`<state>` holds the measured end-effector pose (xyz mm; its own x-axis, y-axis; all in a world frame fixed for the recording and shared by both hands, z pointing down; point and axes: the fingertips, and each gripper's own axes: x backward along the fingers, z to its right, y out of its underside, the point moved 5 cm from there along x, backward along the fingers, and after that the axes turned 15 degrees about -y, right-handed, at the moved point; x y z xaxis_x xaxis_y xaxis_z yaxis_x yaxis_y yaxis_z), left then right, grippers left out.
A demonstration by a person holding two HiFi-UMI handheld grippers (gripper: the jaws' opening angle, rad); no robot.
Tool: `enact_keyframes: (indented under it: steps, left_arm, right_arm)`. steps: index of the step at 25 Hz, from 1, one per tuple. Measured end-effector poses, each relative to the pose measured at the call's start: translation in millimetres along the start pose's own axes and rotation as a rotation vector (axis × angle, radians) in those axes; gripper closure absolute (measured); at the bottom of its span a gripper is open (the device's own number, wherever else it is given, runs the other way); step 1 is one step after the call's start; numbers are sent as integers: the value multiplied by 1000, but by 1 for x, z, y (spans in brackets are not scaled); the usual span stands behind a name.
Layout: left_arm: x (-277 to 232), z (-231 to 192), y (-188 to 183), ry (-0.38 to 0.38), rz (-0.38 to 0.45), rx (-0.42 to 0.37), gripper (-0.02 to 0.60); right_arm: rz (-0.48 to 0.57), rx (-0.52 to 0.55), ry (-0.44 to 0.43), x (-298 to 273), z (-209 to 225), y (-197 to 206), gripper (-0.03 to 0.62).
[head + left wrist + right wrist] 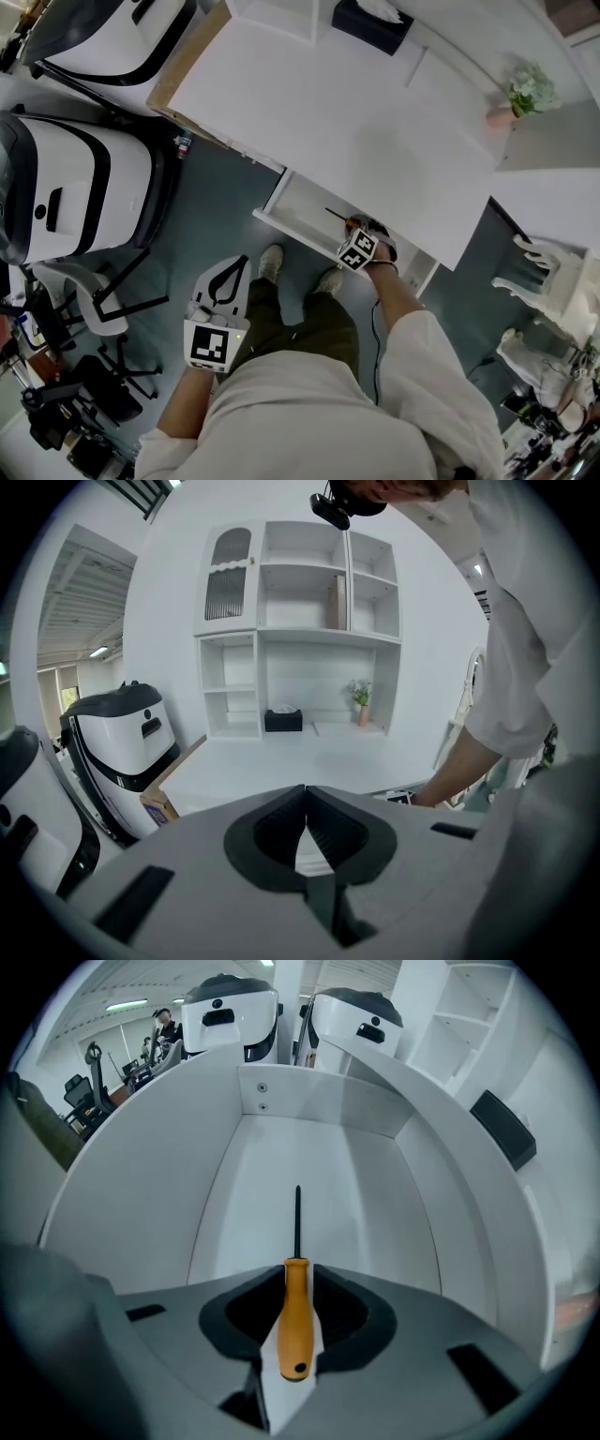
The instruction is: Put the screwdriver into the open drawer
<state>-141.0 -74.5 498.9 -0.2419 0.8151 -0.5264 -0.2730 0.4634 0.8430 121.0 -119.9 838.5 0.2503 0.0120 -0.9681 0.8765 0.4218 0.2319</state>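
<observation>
The screwdriver [296, 1321], with an orange handle and a thin dark shaft, points into the open white drawer [281, 1176]. In the head view the screwdriver [337, 217] lies over the drawer [292, 199] under the desk edge. My right gripper [298, 1277] points steeply down into the drawer, with the handle between its jaws; narrow gaps show beside the handle, so the pads do not press on it. The right gripper [361, 246] sits at the drawer's right part. My left gripper [234, 270] hangs low by the person's leg, shut and empty, its tips meeting [306, 789].
A white desk top [356, 103] spans above the drawer, with a black tissue box [372, 21] and a small plant in a pink pot [523, 96] at the back. Two white machines [75, 187] and a chair [94, 300] stand on the left; a white chair [544, 272] stands at the right.
</observation>
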Motion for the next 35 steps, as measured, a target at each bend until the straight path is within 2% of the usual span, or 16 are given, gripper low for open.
enact_keyframes:
  steps: [13, 23, 26, 35]
  left_arm:
    - [0, 0, -9, 25, 36, 0, 577]
    - [0, 6, -30, 73, 110, -28, 577]
    - [0, 9, -34, 89, 115, -15, 577]
    - [-5, 26, -57, 160, 182, -46, 577]
  right_arm:
    - [69, 6, 48, 32, -7, -11, 500]
    - [146, 9, 107, 81, -14, -21, 520]
    - [190, -6, 137, 101, -16, -25, 530]
    - [326, -60, 255, 174, -26, -31, 553]
